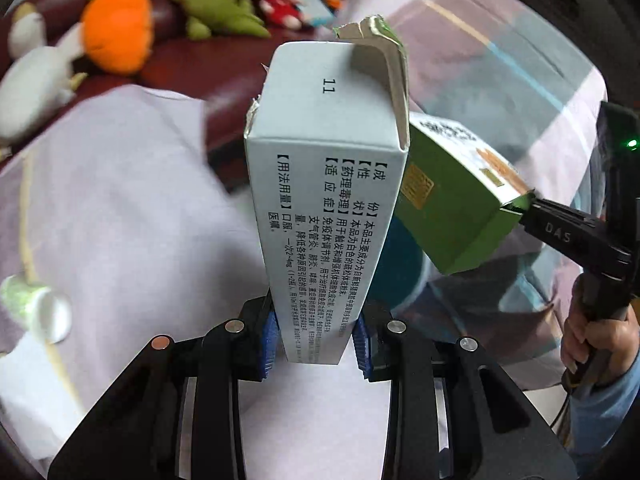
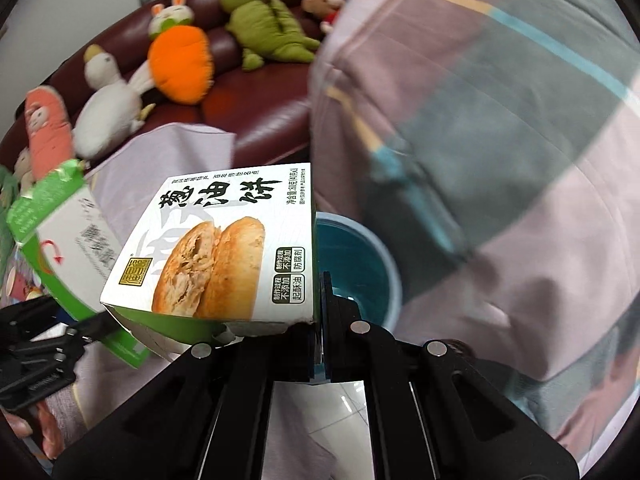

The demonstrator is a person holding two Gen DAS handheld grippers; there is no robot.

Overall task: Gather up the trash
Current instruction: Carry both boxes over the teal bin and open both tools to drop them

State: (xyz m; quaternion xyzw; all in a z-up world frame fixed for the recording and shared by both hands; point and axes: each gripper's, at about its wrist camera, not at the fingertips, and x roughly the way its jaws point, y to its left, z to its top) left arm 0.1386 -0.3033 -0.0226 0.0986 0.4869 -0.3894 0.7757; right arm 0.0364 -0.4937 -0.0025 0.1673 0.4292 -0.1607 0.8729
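Observation:
My left gripper [image 1: 316, 336] is shut on a white medicine box [image 1: 324, 184] with black print and a torn top flap, held upright. My right gripper [image 2: 320, 320] is shut on the edge of a green and white pastry box [image 2: 224, 248] with a picture of two cakes. Both boxes are held in the air over a teal bin [image 2: 356, 264] with a pale rim. In the left wrist view the pastry box [image 1: 448, 200] sits just right of the medicine box, with the bin [image 1: 400, 264] partly hidden behind them. The medicine box also shows at the left of the right wrist view [image 2: 68, 236].
A dark red sofa [image 2: 260, 108] carries plush toys: an orange carrot [image 2: 180, 64], a green dinosaur [image 2: 264, 20] and a white duck [image 2: 104, 108]. A pale purple sheet [image 1: 120, 200] and a striped blanket [image 2: 500, 120] surround the bin. A crumpled wrapper [image 1: 36, 304] lies on the sheet.

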